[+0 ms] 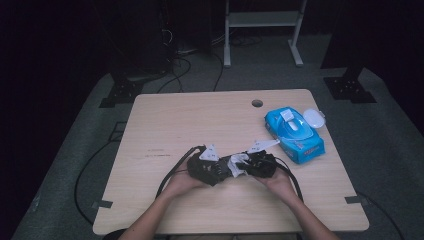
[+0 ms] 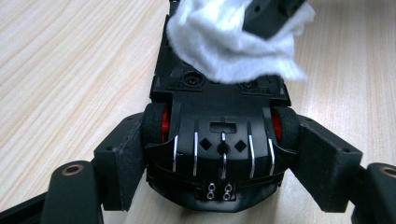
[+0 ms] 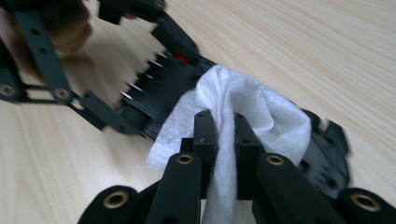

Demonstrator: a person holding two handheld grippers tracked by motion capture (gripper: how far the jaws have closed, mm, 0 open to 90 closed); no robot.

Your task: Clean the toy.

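Observation:
A black toy car (image 2: 219, 107) with red wheel hubs lies belly-up between the jaws of my left gripper (image 2: 219, 154), which is shut on it at the wheels. A crumpled white wipe (image 3: 261, 107) rests on the car's underside (image 3: 159, 93), and my right gripper (image 3: 224, 121) is shut on a fold of it. In the high view both grippers meet at the table's near middle: left gripper (image 1: 220, 170), right gripper (image 1: 244, 165), with the wipe (image 1: 236, 162) between them. The left gripper (image 3: 56, 93) also shows in the right gripper view, gripping the car.
A blue pack of wet wipes (image 1: 294, 131) lies at the right of the wooden table (image 1: 190, 120), with its white lid (image 1: 313, 117) flipped open. A round cable hole (image 1: 257, 103) sits near the far edge. Cables trail from both grippers toward the near edge.

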